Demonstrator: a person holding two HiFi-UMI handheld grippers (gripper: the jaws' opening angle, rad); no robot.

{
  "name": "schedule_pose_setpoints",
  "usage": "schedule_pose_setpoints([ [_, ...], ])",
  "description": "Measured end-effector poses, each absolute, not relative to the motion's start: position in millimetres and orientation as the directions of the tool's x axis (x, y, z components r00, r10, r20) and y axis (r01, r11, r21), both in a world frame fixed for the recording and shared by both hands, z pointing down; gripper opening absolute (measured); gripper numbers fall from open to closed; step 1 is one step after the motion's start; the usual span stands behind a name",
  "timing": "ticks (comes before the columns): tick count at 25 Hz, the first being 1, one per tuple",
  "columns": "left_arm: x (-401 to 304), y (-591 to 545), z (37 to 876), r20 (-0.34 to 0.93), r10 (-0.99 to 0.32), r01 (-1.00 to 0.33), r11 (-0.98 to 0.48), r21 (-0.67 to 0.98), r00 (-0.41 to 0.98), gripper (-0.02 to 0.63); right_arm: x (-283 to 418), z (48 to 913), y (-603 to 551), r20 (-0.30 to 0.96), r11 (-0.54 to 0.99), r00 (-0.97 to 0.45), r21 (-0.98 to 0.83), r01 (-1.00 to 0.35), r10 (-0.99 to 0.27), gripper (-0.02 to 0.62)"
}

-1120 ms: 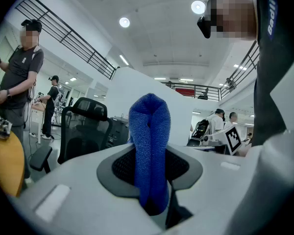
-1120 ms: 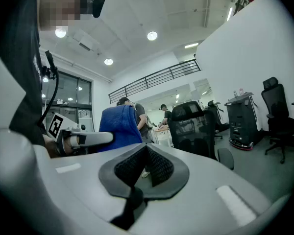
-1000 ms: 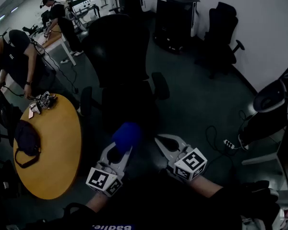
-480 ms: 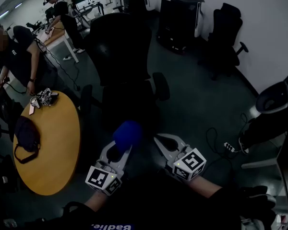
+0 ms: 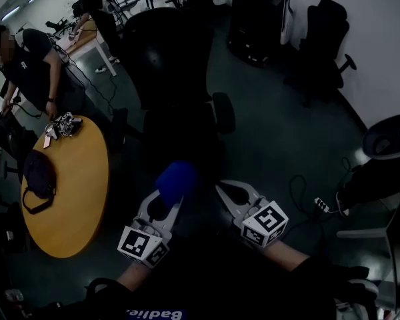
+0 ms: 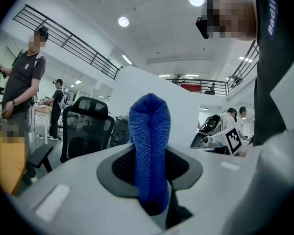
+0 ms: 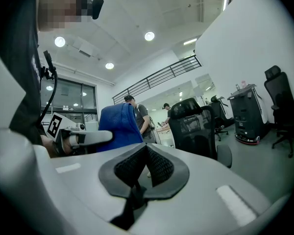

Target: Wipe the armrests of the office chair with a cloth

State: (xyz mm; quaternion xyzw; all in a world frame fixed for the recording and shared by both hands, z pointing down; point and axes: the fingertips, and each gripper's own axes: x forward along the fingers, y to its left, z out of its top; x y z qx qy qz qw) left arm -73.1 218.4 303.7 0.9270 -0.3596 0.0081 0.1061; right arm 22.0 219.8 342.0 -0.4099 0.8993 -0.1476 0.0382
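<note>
Left gripper (image 5: 165, 202) clamped shut on folded blue cloth (image 5: 177, 181); pads pinching its lower half, rounded top bulging out past the fingertips. Right gripper (image 5: 231, 193) closed down to nothing, pads (image 7: 146, 166) meeting, nothing held between them. Both held side by side, near each other, not touching. Black office chair (image 5: 170, 65) straight ahead of both sets of fingertips, seat closest. Armrest (image 5: 223, 112) beyond the right fingertips, other armrest (image 5: 119, 129) ahead and left of the left fingertips; both well apart from cloth, no contact. Round wooden table (image 5: 73, 192) off to the left of the left fingers, dark bag (image 5: 38, 179) on it.
</note>
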Motion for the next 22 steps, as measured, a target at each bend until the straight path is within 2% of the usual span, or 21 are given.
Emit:
schedule_pose_setpoints([
  [11,-52.5,201.7,308.9,0.086,-0.667,-0.670,-0.720,0.184,0.740,0.130,43.2,352.0,202.5,0.062,0.620,-0.666,-0.312,-0.720,-0.743,0.005],
  [22,-51.1,135.8,310.4,0.060,-0.633,-0.628,-0.744,0.229,0.772,0.130,41.5,357.1,146.6,0.110,0.579,-0.627,-0.289,-0.763,-0.771,0.005],
])
